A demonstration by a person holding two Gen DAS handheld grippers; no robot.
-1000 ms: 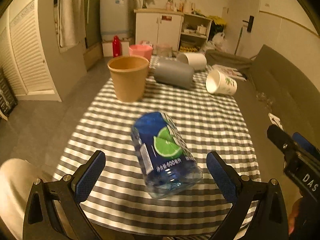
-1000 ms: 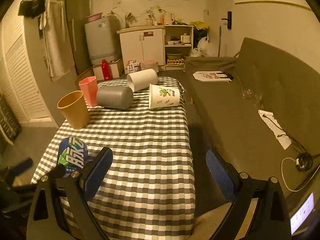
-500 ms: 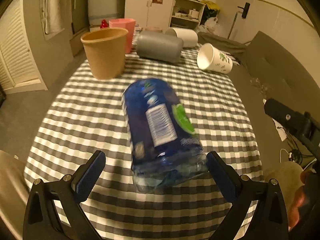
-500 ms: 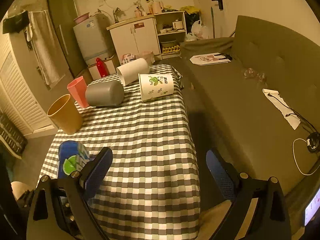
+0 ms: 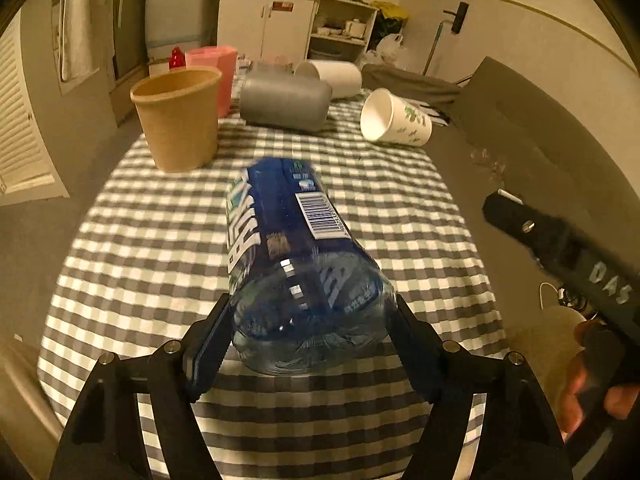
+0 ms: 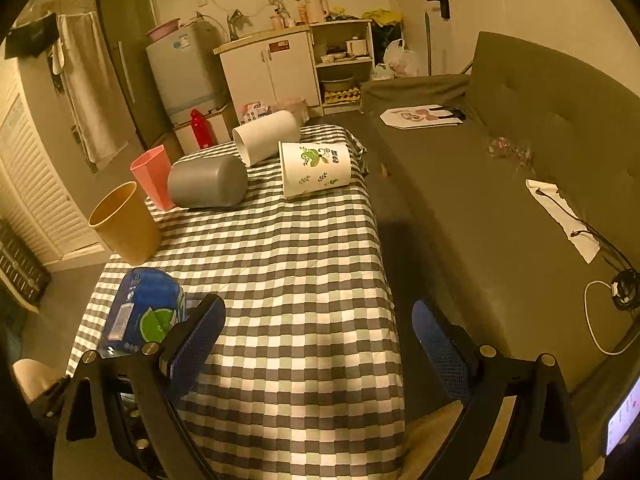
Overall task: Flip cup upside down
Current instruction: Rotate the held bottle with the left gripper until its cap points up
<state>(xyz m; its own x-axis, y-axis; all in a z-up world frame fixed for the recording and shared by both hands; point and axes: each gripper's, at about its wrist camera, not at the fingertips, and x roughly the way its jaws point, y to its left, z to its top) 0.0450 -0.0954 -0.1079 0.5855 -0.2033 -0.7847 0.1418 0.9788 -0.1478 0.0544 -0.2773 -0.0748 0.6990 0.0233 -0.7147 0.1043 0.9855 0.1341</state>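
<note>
A blue see-through cup (image 5: 288, 240) with a printed label lies on its side on the checked tablecloth (image 5: 132, 248), barcode facing up. My left gripper (image 5: 312, 328) is shut on its near end, one finger pressing each side. In the right wrist view the same blue cup (image 6: 144, 312) lies at the table's near left corner. My right gripper (image 6: 320, 328) hangs open over the cloth with nothing between its fingers. Its body, held by a hand (image 5: 592, 384), shows at the right of the left wrist view.
A brown paper cup (image 5: 180, 116) and a pink cup (image 5: 216, 64) stand upright at the far left. A grey cup (image 5: 284, 100), a white cup (image 5: 332, 76) and a leaf-print cup (image 5: 394, 120) lie on their sides. A sofa (image 6: 500, 200) runs along the right.
My left gripper moved forward and shut on the blue cup's near end. The cup rolled, so its barcode now faces up. The right gripper stayed open and shifted a little.
</note>
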